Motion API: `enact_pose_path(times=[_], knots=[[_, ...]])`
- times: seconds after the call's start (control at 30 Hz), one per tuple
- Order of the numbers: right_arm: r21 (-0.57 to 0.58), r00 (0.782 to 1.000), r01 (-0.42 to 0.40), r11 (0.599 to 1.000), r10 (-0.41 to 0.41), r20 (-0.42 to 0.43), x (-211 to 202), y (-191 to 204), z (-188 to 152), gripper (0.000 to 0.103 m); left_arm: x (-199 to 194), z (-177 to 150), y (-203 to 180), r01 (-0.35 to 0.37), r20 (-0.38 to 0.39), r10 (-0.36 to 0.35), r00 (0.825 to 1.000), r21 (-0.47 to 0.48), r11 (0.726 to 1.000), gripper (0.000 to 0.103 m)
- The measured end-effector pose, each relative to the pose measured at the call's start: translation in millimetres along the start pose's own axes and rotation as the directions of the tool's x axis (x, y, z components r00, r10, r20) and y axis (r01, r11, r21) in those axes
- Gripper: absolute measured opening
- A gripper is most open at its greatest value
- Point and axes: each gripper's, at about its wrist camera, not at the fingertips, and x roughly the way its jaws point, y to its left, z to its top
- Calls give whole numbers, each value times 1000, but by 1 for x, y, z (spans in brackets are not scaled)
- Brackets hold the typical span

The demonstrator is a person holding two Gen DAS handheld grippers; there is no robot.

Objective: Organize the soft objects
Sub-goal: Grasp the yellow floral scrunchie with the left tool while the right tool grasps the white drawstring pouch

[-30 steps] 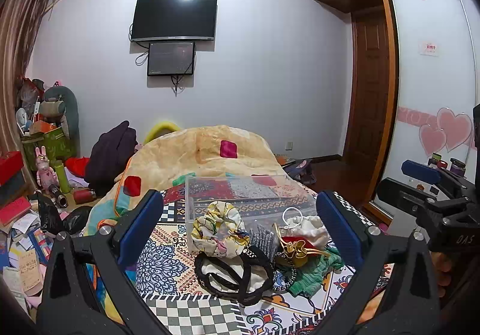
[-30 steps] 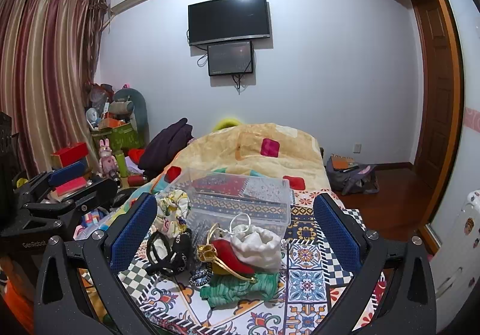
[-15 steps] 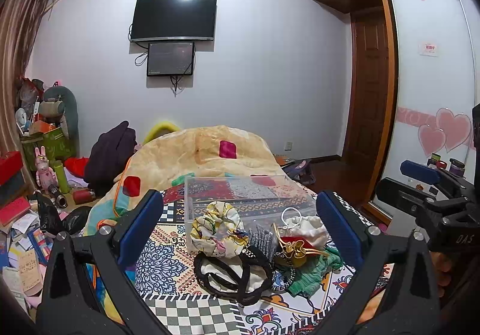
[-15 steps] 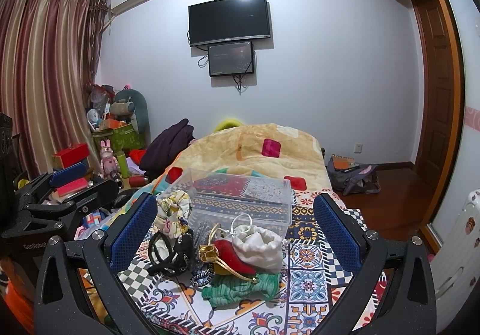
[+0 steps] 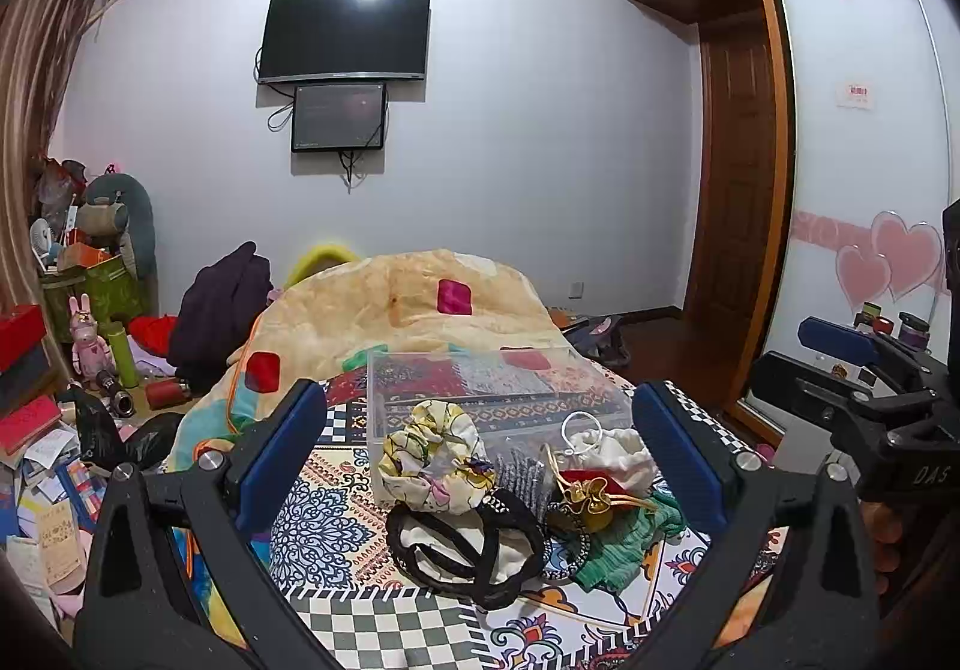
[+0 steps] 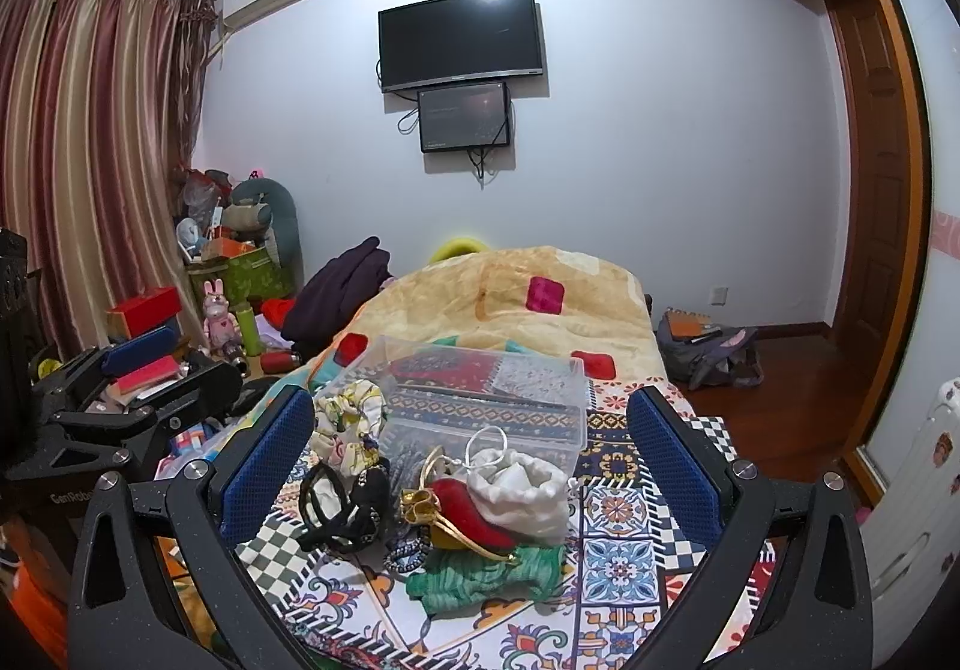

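**Both grippers hanging open over a heap of soft things**

The left gripper [image 5: 480, 466] is hovering with its blue, mesh-textured pads spread wide, gripping nothing; the right gripper [image 6: 471, 460] is doing the same, its jaws far apart and empty. Between the pads, a heap of soft things is lying on the patterned tile-print cloth [image 6: 621, 562]: a ribbed green knit piece [image 6: 480, 574] nearest, a gold satin pouch [image 5: 585, 499] and a red felt piece [image 6: 474, 508] resting on it, a black-trimmed cream fabric loop [image 5: 468, 544] to the left, a crumpled white drawstring bag [image 6: 522, 490] and a puffy floral scrunchie [image 5: 429, 454] just behind. They are touching and overlapping, leaving little room between them. Directly behind the heap, a clear, rigid plastic box [image 6: 486, 400] is sitting open-topped, its front wall touching the scrunchie. Bare cloth is lying open to the right of the heap. Farther back, a yellow quilt [image 6: 510, 298] is mounding up, and a dark television [image 6: 459, 39] is hanging on the wall.
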Motion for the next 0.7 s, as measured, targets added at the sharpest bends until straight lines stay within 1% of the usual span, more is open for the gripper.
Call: enact_pose_path(times=[0.23, 0.53, 0.7], knots=[[7, 1000, 2, 1000, -2, -23, 7, -3, -1, 103, 5, -1, 2, 6, -19, -6, 1000, 1, 1000, 103], [11, 995, 29, 1000, -28, -101, 26, -18, -1, 103, 29, -2, 12, 4, -91, -4, 996, 9, 1000, 103], [29, 988, 19, 999, -15, -151, 40, -30, 1, 103, 50, -3, 21, 12, -140, -12, 990, -1, 1000, 103]])
